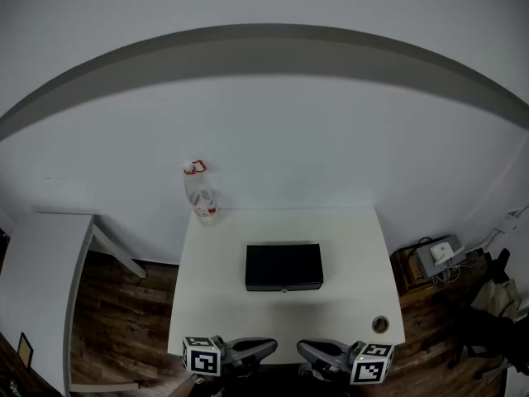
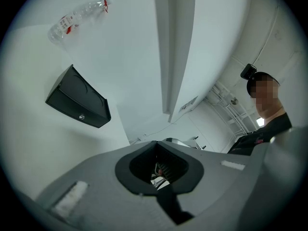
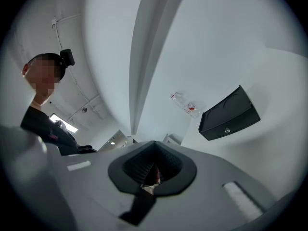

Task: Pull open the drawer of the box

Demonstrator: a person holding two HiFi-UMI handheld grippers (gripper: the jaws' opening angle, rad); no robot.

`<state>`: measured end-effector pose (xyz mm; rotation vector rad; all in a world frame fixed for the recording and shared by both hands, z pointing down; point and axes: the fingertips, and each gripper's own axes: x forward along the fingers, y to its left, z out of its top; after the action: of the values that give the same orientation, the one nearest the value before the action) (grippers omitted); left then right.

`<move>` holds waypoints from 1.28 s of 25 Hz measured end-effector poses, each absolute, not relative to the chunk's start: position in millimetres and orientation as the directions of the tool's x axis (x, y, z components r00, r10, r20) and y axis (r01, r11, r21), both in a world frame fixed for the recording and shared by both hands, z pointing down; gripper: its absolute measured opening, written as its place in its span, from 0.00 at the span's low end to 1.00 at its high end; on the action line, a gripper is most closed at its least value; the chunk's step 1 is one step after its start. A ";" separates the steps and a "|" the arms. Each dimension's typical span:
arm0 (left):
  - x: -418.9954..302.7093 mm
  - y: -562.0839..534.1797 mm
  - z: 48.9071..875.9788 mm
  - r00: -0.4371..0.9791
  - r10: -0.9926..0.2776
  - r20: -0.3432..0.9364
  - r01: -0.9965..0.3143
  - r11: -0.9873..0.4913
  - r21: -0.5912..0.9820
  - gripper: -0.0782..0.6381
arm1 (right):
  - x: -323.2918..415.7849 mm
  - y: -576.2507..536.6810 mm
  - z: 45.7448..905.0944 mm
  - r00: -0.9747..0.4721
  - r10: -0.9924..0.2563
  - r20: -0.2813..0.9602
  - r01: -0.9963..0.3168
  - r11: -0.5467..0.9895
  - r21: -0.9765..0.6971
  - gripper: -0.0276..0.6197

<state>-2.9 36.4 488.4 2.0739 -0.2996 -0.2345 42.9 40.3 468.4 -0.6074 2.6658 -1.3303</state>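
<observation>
A black box [image 1: 283, 265] sits in the middle of the white table [image 1: 215, 304], its drawer closed and a small knob [image 1: 283, 289] on the front face. Both grippers rest at the table's front edge, well short of the box. My left gripper [image 1: 269, 347] is shut with nothing in it, and my right gripper [image 1: 304, 348] is shut and empty too, tips pointing at each other. In the left gripper view the box [image 2: 77, 100] lies upper left of the shut left gripper [image 2: 159, 170]. The right gripper view has the box [image 3: 230, 113] to the right of the shut right gripper [image 3: 151, 170].
A clear plastic bottle [image 1: 201, 193] with a red cap stands at the table's far left corner. A small round object [image 1: 380, 324] lies near the front right corner. A second white table [image 1: 41, 279] stands to the left, and boxes and cables [image 1: 438, 255] lie on the floor at right.
</observation>
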 end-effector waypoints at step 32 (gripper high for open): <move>-110.1 -206.6 631.4 0.628 -0.515 0.583 -0.766 -0.276 0.581 0.24 | 86.1 16.6 501.9 -0.807 -0.565 0.172 -0.430 0.364 -0.826 0.05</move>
<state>-110.1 -206.6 631.4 1.9504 -1.0105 0.3512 86.1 16.6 501.9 -0.9093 2.4742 -1.4323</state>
